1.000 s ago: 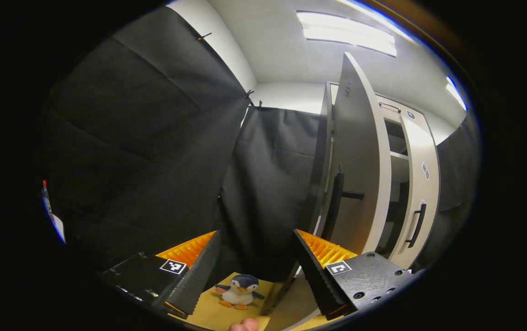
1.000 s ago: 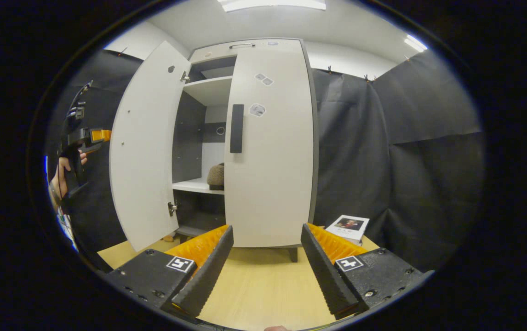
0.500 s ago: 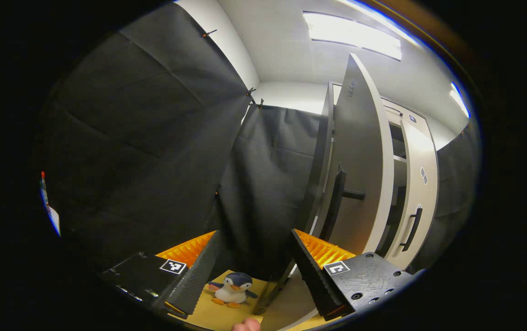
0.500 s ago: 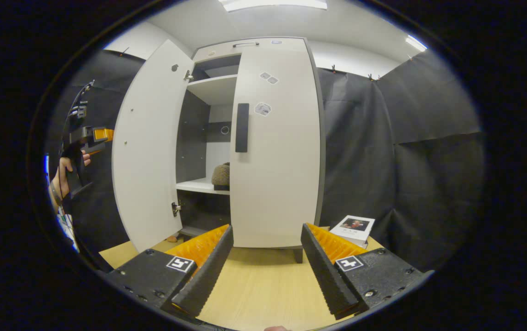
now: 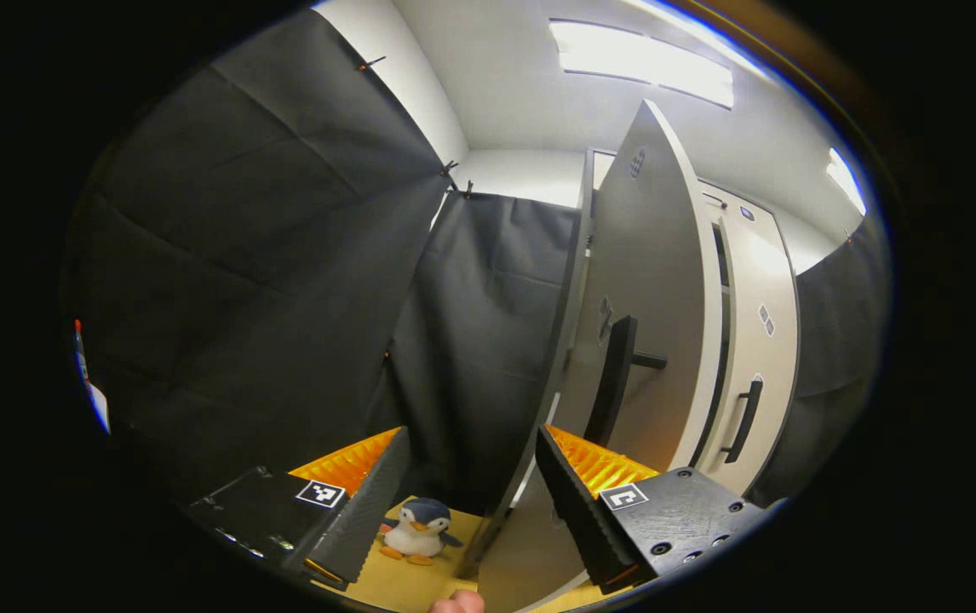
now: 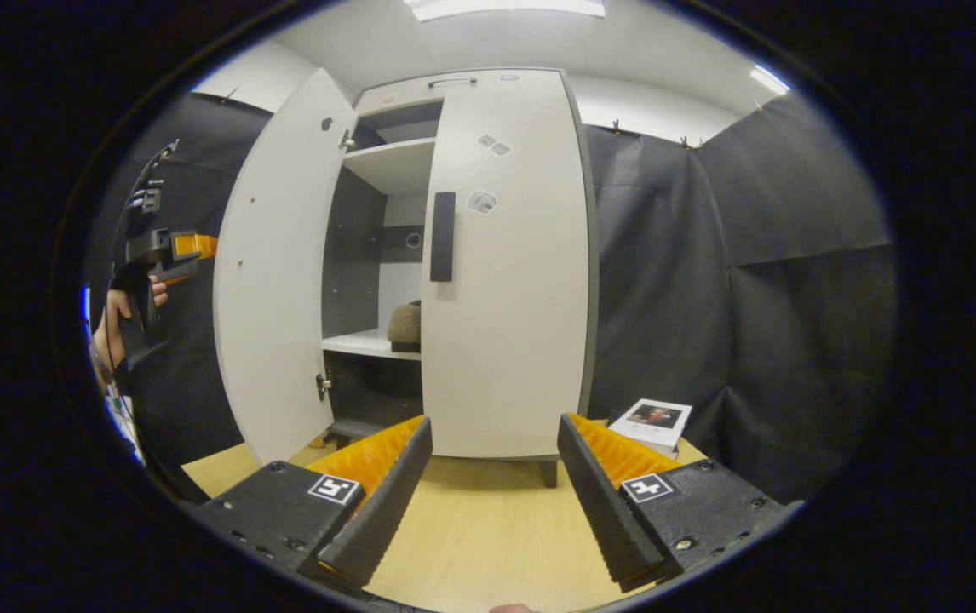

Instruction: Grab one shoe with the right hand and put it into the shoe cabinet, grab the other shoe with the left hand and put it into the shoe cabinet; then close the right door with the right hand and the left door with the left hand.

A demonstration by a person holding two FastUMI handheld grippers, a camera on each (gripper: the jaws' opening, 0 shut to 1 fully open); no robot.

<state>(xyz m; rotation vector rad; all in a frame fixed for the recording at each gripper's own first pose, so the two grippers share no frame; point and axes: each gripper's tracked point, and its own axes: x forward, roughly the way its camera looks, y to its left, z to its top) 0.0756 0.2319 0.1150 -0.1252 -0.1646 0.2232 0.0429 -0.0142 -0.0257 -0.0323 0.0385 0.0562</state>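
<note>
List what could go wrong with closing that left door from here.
1. The left claw is open and sits beside the left door's outer face, not gripping its handle; a push could glance off.
2. A shoe sits at the shelf's front; if it overhangs, the door may stop on it.
3. The door could slam against the closed right door.

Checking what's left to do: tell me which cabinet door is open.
The left door stands swung out beside the left hand-held gripper, exposing the shelves. The right door, with the dark handle, sits shut.

Wooden floor [image 6: 488,528]: cabinet [image 6: 505,281], book [image 6: 651,422], penguin toy [image 5: 416,531].
</note>
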